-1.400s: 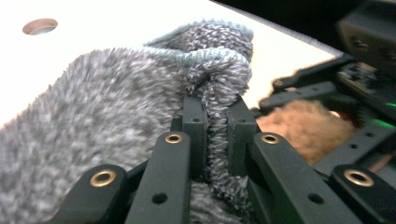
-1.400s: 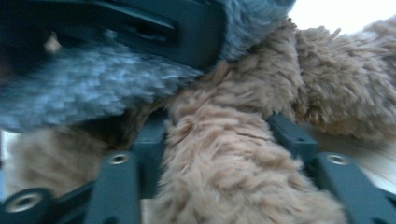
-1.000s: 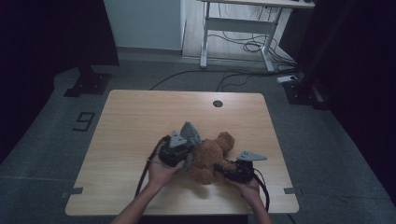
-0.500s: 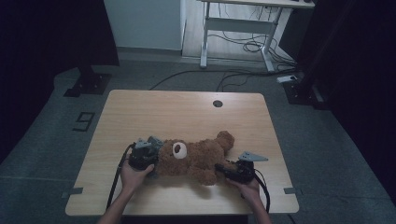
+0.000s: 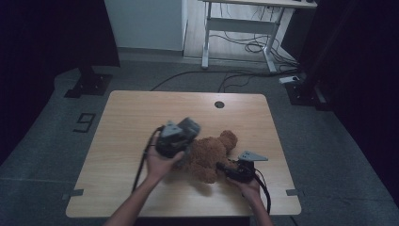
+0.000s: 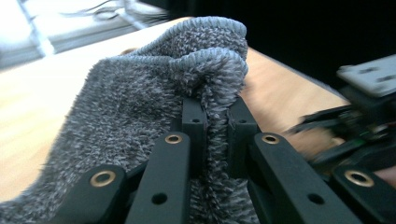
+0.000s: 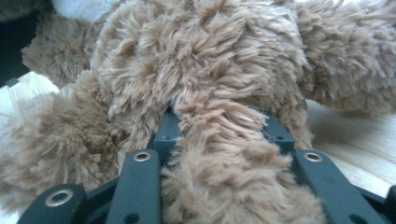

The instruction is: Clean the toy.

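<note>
Fuzzy grey knit cloth (image 6: 140, 102); shaggy brown teddy bear (image 7: 196, 70)

Left hand-held gripper (image 5: 181, 134) raised, jaws pinched tight, forearm reaching in from below. Right hand-held gripper (image 5: 225, 168) low, level, jaws clamped and just closing further.

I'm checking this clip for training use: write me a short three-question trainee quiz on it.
1. True or false: the left gripper pinches a grey knitted fuzzy cloth.
2. What is clamped in the right gripper? A) a limb of the brown plush teddy bear B) a cable C) a pencil
3. Fill in: the bear lies on the light wooden ___.

Key: 1 true; the cloth's fold sits between the closed jaws. 2 A; brown fur fills the gap between the jaws. 3 table.
</note>
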### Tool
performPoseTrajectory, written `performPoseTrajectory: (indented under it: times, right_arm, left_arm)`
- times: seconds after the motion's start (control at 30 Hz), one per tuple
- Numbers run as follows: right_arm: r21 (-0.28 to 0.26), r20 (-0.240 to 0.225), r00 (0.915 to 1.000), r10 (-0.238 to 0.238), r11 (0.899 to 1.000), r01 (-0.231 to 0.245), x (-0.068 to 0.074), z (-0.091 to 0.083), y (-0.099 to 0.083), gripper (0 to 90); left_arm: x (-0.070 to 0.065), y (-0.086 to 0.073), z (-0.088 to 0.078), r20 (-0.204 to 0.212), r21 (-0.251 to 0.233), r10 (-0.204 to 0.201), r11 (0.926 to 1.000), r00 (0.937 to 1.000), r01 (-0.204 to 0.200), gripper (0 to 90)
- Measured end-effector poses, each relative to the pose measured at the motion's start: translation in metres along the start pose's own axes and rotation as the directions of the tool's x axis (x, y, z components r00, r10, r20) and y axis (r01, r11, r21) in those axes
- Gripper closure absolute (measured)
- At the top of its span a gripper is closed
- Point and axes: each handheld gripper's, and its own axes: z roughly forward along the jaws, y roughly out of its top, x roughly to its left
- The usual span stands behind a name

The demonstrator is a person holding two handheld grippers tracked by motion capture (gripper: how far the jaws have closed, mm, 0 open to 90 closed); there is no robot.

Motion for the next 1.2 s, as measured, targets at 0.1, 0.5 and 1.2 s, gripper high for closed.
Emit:
performPoseTrajectory:
  times: [0.1, 0.5, 1.2]
  right_arm:
    - [-0.004, 0.006, 1.0, 0.006, 1.0, -0.006, 0.001, 0.0, -0.001, 59.8]
    - [0.007, 0.05, 0.9984, -0.027, 1.0, 0.027, 0.002, 0.006, -0.001, 60.5]
    - [0.017, 0.03, 0.9994, 0.019, 1.0, -0.02, 0.005, 0.006, -0.007, 61.1]
  left_arm:
    - [-0.033, 0.015, 0.044, 0.013, 0.047, 0.064, 0.9968, 0.9979, -0.064, 80.9]
    - [-0.03, -0.01, 0.072, -0.117, 0.206, 0.189, 0.9652, 0.975, -0.162, 81.9]
    - [0.104, -0.116, -0.036, -0.241, 0.197, -0.176, 0.9539, 0.9543, 0.226, 81.6]
